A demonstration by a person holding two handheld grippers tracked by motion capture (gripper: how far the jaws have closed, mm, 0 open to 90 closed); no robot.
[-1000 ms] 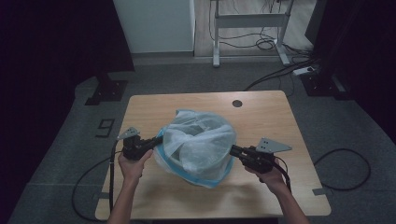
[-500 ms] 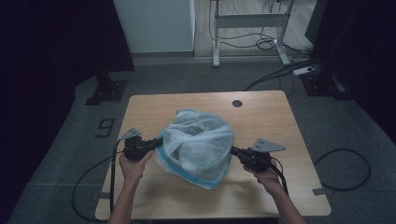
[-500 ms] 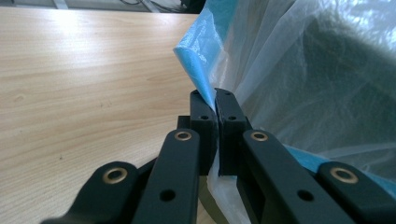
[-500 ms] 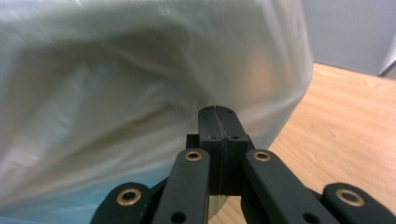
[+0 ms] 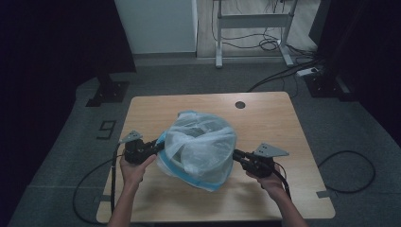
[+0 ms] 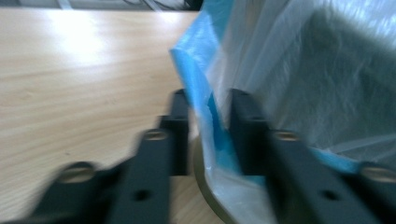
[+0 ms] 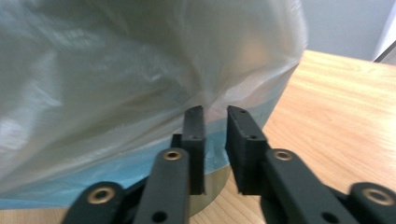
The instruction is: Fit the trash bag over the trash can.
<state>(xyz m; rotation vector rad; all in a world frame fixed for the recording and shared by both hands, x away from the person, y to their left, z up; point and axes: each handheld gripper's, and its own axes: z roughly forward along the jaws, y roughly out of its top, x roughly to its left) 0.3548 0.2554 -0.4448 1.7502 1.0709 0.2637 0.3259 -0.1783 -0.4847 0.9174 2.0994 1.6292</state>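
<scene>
From the high view I see the plastic bag (image 5: 201,149) over a round bin in the middle of the bench (image 5: 265,118), with my left gripper (image 5: 150,149) and right gripper (image 5: 240,157) at its two sides.

In the left gripper view my jaws have just been opening; the bag's blue edge (image 6: 205,107) hangs loose between them.

In the right gripper view my jaws have also just been opening, narrow, with bag film (image 7: 140,70) at their tips, not pressed.

A lab or studio: a lone bench (image 5: 265,118) on grey carpet (image 5: 198,75), dark curtains (image 5: 52,42), floor cables (image 5: 279,75), a stand (image 5: 253,21).
</scene>
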